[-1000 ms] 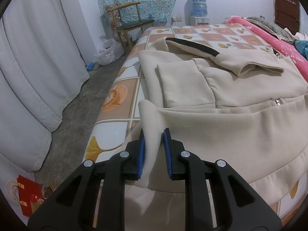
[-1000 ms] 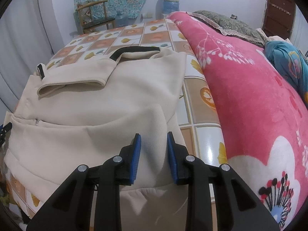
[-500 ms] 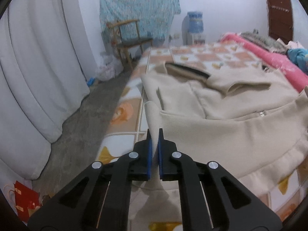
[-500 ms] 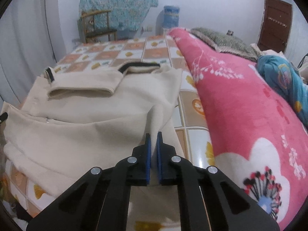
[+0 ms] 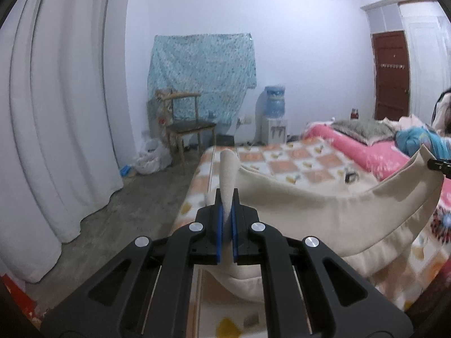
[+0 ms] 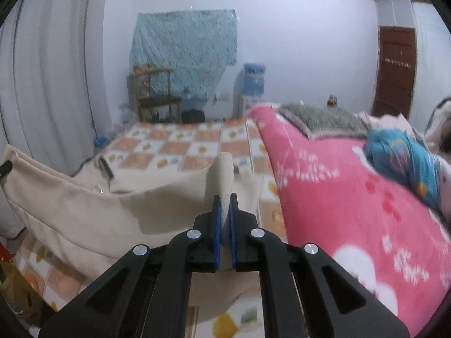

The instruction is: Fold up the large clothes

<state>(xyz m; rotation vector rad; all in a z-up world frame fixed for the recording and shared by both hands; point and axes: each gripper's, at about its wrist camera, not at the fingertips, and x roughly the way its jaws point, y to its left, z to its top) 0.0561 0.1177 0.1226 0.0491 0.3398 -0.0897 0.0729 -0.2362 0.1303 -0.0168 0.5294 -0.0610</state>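
A large beige zip jacket lies on the checked bed sheet, and its near hem is raised off the bed. My left gripper is shut on the hem's left corner, which sticks up between the blue pads. My right gripper is shut on the right corner of the same jacket. The hem sags in a curve between the two grippers. The other gripper's tip shows at the right edge of the left wrist view and at the left edge of the right wrist view.
A pink flowered blanket with a blue cloth covers the bed's right side. White curtains hang on the left over a concrete floor. At the far wall stand a wooden chair and a water dispenser. A brown door is at right.
Both grippers closed on the jacket's hem corners and rose, lifting the hem off the bed. Both views tilted upward toward the far wall.
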